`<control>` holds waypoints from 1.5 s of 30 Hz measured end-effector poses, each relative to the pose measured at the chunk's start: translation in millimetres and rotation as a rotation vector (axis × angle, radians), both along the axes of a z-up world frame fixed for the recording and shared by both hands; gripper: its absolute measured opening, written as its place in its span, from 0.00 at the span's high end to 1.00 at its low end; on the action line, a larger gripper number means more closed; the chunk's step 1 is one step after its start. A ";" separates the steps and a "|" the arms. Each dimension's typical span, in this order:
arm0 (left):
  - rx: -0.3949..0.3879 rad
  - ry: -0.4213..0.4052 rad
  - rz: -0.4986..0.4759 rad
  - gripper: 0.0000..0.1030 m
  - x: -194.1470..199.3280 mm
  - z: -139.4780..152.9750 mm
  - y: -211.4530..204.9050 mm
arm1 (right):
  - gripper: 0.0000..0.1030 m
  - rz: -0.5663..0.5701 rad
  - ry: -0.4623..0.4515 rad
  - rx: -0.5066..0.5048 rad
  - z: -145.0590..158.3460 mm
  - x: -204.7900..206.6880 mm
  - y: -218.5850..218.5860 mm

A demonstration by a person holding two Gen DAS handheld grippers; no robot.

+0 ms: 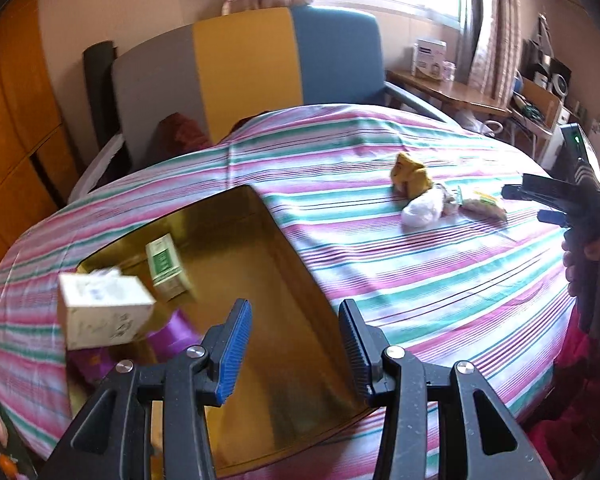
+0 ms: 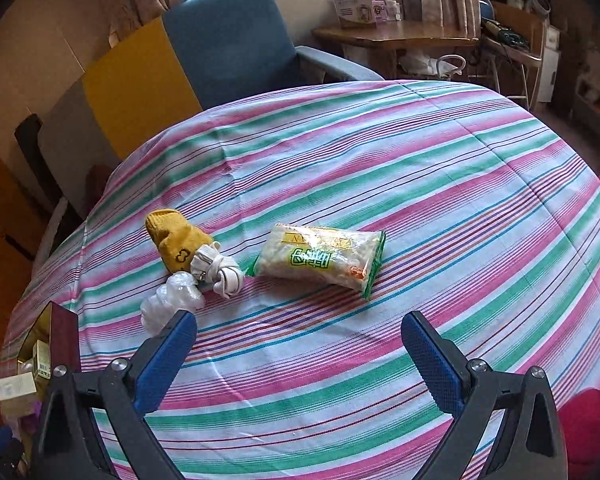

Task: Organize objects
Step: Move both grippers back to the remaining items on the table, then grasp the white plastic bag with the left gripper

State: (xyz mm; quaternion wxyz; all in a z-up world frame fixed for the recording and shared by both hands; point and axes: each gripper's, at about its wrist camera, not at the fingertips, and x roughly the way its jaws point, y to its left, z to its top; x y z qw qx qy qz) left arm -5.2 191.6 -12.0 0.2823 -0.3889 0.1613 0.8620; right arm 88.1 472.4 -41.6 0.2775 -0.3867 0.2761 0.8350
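With nothing between its jaws, the partly open left gripper [image 1: 296, 354] hovers over the gold-lined open box [image 1: 260, 248] near the striped bedspread's [image 2: 420, 168] left edge, while the wide-open, empty right gripper [image 2: 300, 364] faces the clear green-edged snack packet [image 2: 320, 260] at mid-bedspread.

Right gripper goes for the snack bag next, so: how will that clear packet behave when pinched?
The snack packet looks like thin glossy film, so probably slippery and crinkly. It bulges with loose pieces, so it likely sags if gripped at one end. Probably light.
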 end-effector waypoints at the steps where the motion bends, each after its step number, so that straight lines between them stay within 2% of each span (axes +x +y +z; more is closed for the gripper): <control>1: -0.002 0.000 -0.008 0.56 -0.2 -0.6 5.7 | 0.00 0.000 0.002 0.001 0.3 0.0 -0.9; 8: -0.022 -0.020 -0.058 0.56 -1.3 -10.4 42.0 | 0.00 -0.010 0.018 -0.017 2.6 3.4 2.4; 23: -0.049 -0.063 -0.116 0.56 -6.1 -27.4 89.5 | 0.00 -0.060 0.058 -0.116 0.7 11.2 17.1; 39: -0.056 -0.110 -0.177 0.56 -26.1 -47.8 153.3 | 0.00 -0.126 0.122 -0.174 5.4 24.3 31.7; 43: -0.039 -0.132 -0.215 0.46 -35.8 -52.0 180.3 | 0.00 -0.154 0.133 -0.196 4.1 28.5 37.0; 45: -0.035 -0.124 -0.233 0.45 -39.5 -54.4 193.7 | 0.00 -0.155 0.135 -0.209 2.9 28.6 38.6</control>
